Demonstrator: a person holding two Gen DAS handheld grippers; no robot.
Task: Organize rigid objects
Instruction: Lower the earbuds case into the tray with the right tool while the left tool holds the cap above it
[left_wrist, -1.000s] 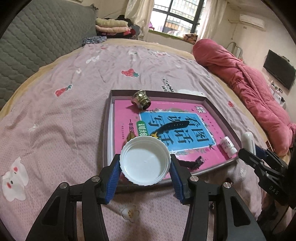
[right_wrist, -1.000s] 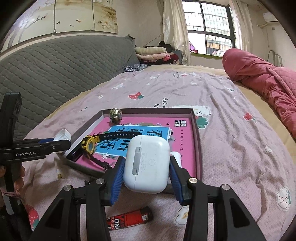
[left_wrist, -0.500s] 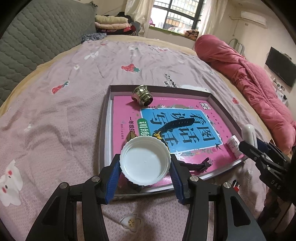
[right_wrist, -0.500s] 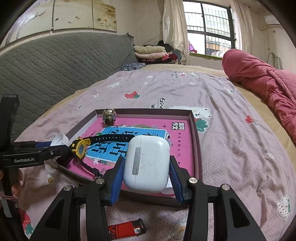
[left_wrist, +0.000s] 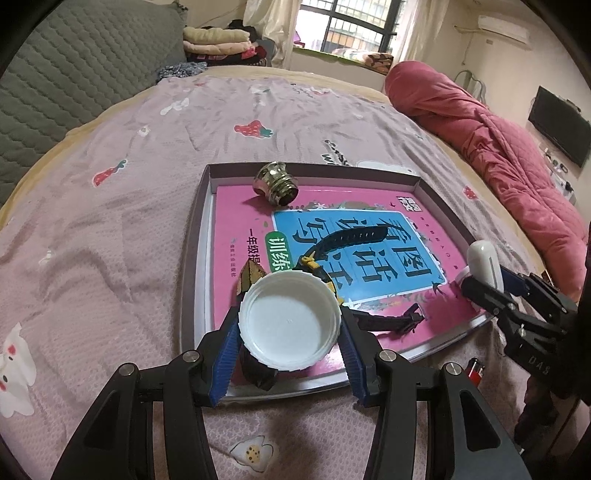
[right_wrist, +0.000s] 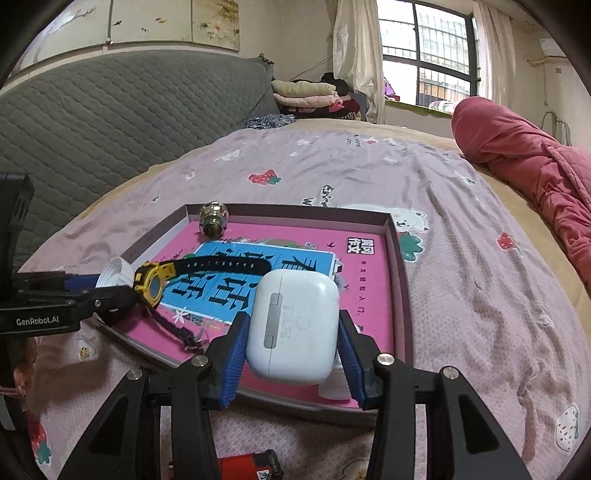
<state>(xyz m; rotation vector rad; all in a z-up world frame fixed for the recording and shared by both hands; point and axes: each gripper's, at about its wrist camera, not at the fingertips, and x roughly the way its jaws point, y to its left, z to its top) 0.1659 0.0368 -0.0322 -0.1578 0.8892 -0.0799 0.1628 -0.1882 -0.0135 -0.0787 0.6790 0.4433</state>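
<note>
Our left claw (left_wrist: 290, 326) grips a white lid (left_wrist: 290, 321) above the tray's (left_wrist: 192, 258) six-o'clock rim; our right claw (right_wrist: 291, 343) grips the earbud case (right_wrist: 293, 325), open bedspread (right_wrist: 480, 295) at three o'clock.

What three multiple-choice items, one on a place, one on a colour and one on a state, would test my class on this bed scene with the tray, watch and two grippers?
1. Where does the metal fitting lie?
A. in the tray's far corner
B. on the bedspread
C. in a gripper

2. What colour is the watch case?
A. red
B. yellow
C. green

3. What does the right gripper hold?
A. nothing
B. a lighter
C. the white earbud case

Answers: 1 A, it rests by the far rim. 2 B, a yellow bezel on a black strap. 3 C, both blue pads press its sides.
</note>
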